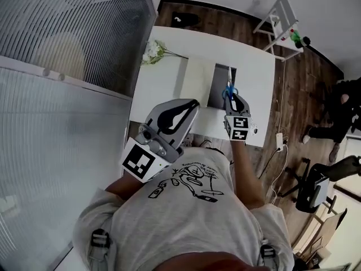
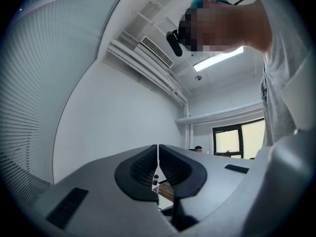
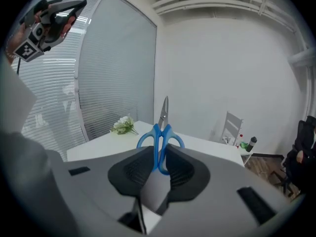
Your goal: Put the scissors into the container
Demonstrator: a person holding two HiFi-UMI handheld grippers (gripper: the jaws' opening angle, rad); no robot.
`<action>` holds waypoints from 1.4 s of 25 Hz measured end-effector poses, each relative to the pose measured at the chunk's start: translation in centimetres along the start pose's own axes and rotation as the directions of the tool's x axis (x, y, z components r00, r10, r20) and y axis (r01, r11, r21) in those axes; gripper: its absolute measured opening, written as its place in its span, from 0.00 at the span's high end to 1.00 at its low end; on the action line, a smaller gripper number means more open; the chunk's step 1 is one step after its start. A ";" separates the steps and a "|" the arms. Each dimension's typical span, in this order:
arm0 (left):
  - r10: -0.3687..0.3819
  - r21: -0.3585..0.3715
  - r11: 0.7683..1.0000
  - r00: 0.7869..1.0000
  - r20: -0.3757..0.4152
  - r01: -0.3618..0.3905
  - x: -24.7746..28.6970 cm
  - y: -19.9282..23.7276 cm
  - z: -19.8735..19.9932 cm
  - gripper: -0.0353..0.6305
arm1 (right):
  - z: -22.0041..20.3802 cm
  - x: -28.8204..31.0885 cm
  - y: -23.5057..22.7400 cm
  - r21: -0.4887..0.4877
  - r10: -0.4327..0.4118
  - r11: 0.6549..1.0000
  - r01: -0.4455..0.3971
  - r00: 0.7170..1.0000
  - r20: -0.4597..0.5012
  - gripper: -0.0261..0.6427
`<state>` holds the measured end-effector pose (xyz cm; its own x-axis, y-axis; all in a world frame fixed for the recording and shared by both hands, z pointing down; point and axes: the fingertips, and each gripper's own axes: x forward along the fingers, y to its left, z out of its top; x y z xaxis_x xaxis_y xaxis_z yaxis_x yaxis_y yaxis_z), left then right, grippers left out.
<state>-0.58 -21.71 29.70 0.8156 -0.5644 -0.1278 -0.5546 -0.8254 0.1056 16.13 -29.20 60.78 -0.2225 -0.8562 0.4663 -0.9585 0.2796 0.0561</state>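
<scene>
Print on the shirt (image 1: pixel 186 205) is a black drawing, and any lettering in it is too small to read. The marker cubes (image 1: pixel 240 127) show only square black-and-white patterns. The right gripper (image 1: pixel 231 97) clamps the blue handles of the scissors (image 1: pixel 229 83), blades toward 12 o'clock. In the head view they sit over the dark container (image 1: pixel 218 86) on the white desk (image 1: pixel 256 72), hiding the container's near end. The left gripper (image 1: pixel 192 105), at 8 o'clock of it, is closed on nothing.

Your left gripper (image 1: pixel 189 107) is raised at your chest, jaws pressed together, empty. Your right gripper (image 1: pixel 234 101), arm stretched forward, clamps the scissors (image 3: pixel 159 135) by their blue handles.
</scene>
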 end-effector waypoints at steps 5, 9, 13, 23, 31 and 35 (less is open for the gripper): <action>0.002 -0.003 1.000 1.000 0.009 -0.002 -0.6 0.2 -0.2 0.91 | -2.6 2.5 -0.3 0.034 -0.001 0.999 0.004 0.997 -0.076 0.84; 0.005 -0.005 1.000 1.000 0.003 -0.005 -0.7 0.4 -0.3 0.91 | -4.0 4.2 -0.6 0.056 0.003 0.998 0.005 0.991 -0.132 0.84; 0.007 -0.006 1.000 1.000 0.002 -0.007 -0.7 0.3 -0.3 0.91 | -5.1 5.5 -0.9 0.079 0.006 0.997 0.008 0.983 -0.183 0.84; 0.007 -0.013 1.000 1.000 -0.002 -0.007 -0.6 0.5 -0.6 0.91 | -8.1 8.7 -1.2 0.142 0.006 0.989 0.044 0.942 -0.335 0.84; 0.019 -0.020 1.000 1.000 -0.010 -0.019 -0.6 1.0 -0.9 0.91 | -9.1 9.8 -1.0 0.175 -0.001 0.981 0.081 0.909 -0.417 0.84; 0.022 -0.023 0.999 1.000 -0.013 -0.022 -0.4 1.4 -1.2 0.91 | -9.9 10.4 -0.8 0.188 0.003 0.978 0.092 0.891 -0.453 0.84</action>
<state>-1.53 -22.61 31.04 0.8052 -0.5822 -0.1125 -0.5688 -0.8120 0.1308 16.30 -34.05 74.31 -0.1205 -0.5655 0.8159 -0.9912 0.1132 -0.0680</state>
